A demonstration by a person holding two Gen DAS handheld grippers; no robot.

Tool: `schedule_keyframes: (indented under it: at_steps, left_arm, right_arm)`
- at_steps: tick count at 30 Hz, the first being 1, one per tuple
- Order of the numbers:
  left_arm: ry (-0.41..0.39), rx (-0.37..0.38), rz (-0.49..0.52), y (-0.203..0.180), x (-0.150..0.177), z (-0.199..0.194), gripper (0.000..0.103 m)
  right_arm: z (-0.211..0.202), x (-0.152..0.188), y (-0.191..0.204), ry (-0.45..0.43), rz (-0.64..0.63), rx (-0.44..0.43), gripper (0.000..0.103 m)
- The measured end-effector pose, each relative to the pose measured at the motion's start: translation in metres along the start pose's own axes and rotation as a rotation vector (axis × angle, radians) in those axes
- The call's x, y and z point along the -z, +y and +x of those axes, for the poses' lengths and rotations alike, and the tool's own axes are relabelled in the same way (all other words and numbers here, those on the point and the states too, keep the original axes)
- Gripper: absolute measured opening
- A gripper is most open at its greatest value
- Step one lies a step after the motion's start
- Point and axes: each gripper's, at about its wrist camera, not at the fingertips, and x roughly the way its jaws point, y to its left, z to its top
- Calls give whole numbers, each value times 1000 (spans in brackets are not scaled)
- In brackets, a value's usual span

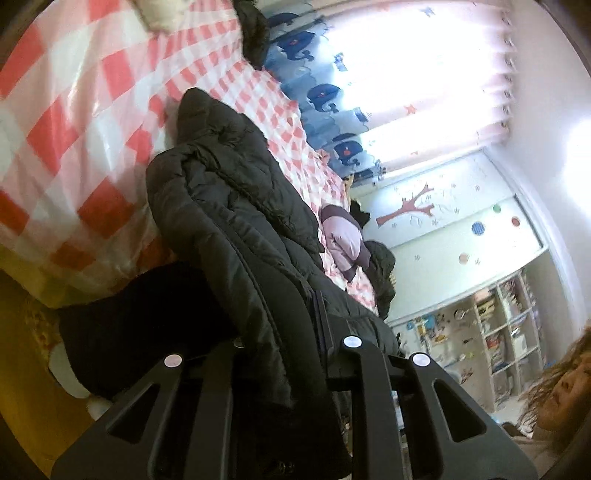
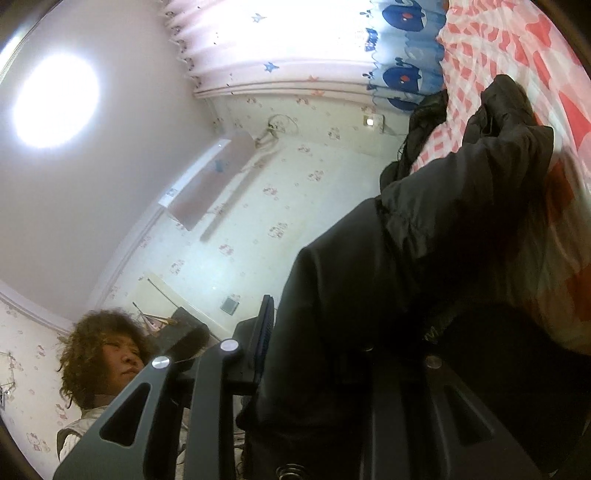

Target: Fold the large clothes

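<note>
Left gripper [image 1: 291, 332]: jaws nearly closed, clamped on a thick fold of the black padded jacket [image 1: 236, 206]; fabric fills the gap betw. the fingers and drapes down over the gripper body. Right gripper [image 2: 332, 332]: jaws narrow, also pinched on the same jacket [image 2: 424, 266]; the right-hand finger is mostly buried under fabric, so exact pad contact can't be seen, but cloth sits betw. the fingers and hangs from them. Jacket position: partly raised off the bed, stretched betw. both grippers; far end, w/ a rounded hood-like tip, lies on the pink-and-white checked bedspread [image 1: 81, 110]. In the left wrist view the jacket runs from the gripper up and away across the bed; in the right wrist view it covers most of the lower right of the frame. Other items on the bed: a lilac-and-purple garment [image 1: 343, 243] near the far edge, a second dark garment [image 1: 380, 273] just beside it, another dark item [image 1: 255, 33] at the top of the frame. Background: curtain w/ blue whale print [image 1: 317, 92], backlit window, shelf unit [image 1: 506, 325] w/ small items, wall-mounted AC unit [image 2: 210, 181], round ceiling lamp [image 2: 55, 107]. A person w/ curly hair [image 2: 99, 354] stands behind both grippers.
</note>
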Motion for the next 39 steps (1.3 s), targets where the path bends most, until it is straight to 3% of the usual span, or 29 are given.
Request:
schedule_keyframes:
  at_steps: [7,18,39]
  left_arm:
    - [-55,54,-7,-1,-10,-4,14]
    - [-123,111,26,-32,-70,9,14]
    - [-162,8,44,-45,-165,62,14]
  right_arm:
    - [8,-18,0,-17,-5,-15,26]
    - [32,-62,17,-24,-53,-26,26]
    - [77,-144,-6,-67,-25,80,26]
